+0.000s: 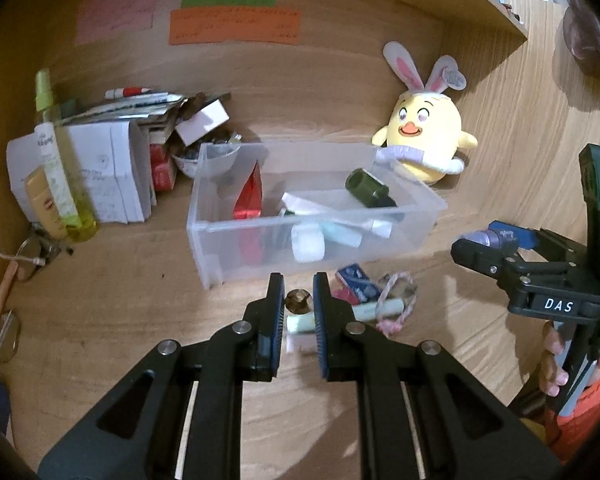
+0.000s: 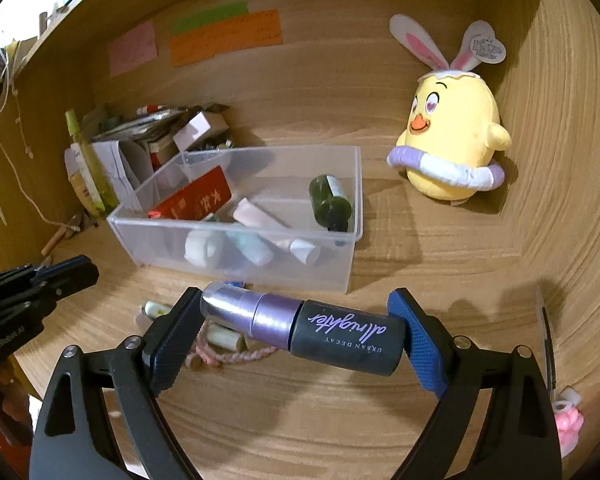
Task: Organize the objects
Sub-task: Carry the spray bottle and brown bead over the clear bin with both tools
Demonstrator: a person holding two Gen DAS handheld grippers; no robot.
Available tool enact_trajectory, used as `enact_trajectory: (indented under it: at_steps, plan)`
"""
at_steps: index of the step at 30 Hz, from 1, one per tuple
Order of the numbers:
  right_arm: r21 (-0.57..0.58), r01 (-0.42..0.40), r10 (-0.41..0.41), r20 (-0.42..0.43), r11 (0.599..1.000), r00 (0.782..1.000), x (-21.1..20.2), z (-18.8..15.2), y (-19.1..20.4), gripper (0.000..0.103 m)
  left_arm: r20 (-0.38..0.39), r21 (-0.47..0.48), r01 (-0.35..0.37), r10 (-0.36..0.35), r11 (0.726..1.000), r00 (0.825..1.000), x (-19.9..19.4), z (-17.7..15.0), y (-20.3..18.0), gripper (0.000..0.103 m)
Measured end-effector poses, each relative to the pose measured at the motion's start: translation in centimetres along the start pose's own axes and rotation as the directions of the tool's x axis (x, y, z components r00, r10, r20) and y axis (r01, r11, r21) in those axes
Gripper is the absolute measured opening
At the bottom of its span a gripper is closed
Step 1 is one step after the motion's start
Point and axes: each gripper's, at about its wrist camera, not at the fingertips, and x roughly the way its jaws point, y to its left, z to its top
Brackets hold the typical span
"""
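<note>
We hold the purple spray bottle (image 2: pixel 300 326) endwise in the right gripper (image 2: pixel 296 328), clear of the desk — drop-off into the clear bin (image 2: pixel 236 232) comes next.

Bottle sits lower centre of the right view, the bin mid-frame behind it; we judge the next move is carry it over the near wall, then open. Left gripper (image 1: pixel 297 312) is closed on nothing. Only the left view shows the gold cap (image 1: pixel 297 300) and blue packet (image 1: pixel 356 280) loose below the bin — the right view alone reads the bottle's label.
</note>
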Motion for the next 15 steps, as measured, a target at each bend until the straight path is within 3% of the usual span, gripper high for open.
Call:
enact_trajectory:
  at_steps: [15]
  plan:
    - [0.033,-0.022,0.02,0.039,0.999,0.999,1.3,3.2,-1.2,0.091,0.03,-0.007,0.011,-0.011,1.0,1.0,2.2,3.2,-0.4,0.013]
